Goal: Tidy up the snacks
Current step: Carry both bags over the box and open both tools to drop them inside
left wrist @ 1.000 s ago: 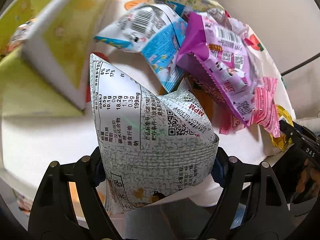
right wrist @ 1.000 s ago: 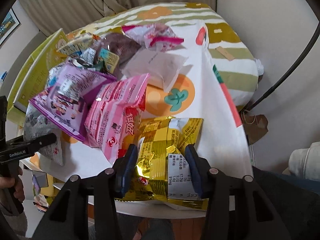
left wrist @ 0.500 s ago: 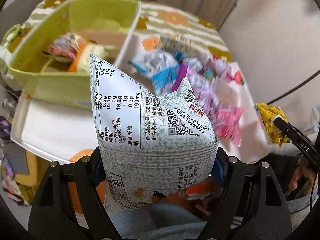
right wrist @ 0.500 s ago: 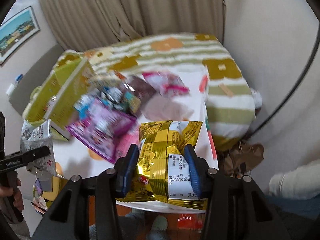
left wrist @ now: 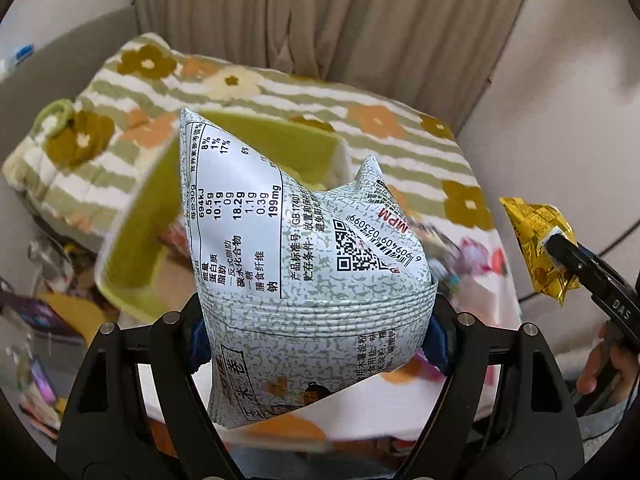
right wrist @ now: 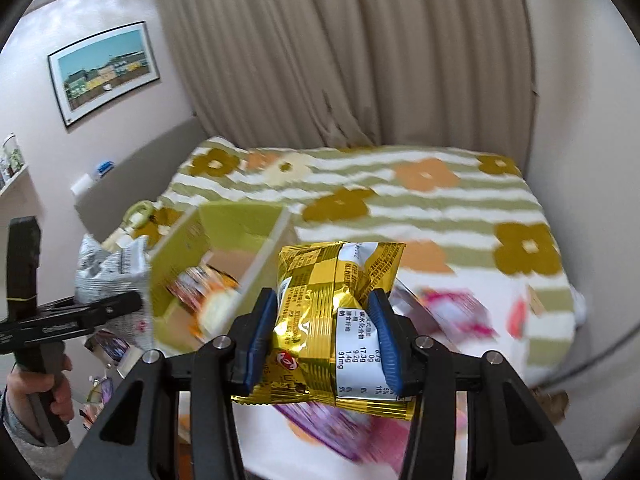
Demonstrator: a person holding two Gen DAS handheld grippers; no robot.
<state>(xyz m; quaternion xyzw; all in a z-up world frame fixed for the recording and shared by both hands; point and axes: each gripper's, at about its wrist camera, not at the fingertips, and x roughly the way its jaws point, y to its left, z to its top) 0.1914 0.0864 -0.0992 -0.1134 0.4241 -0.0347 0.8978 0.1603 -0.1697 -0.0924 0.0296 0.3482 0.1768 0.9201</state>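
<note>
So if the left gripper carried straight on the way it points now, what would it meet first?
Probably the green box: it lies just behind the grey-white snack bag held in the left gripper. Depth is unclear through blur.

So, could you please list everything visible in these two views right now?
Grey-white snack packet: one, clamped in the left hand-held gripper.
Gold snack packet: one, clamped in the right hand-held gripper.
Green box: one, left of centre below, blurred snacks inside.
Loose snacks: several, pink and purple, blurred, below the gold packet.
Blanket: one, green-white stripes with flowers, behind the box.
Curtain: beige, at the back.
Framed picture: one, left wall.
Left hand-held gripper: black, blue pads.
Right hand-held gripper: black, blue pads.
Hand: one, gripping the left handle.
</note>
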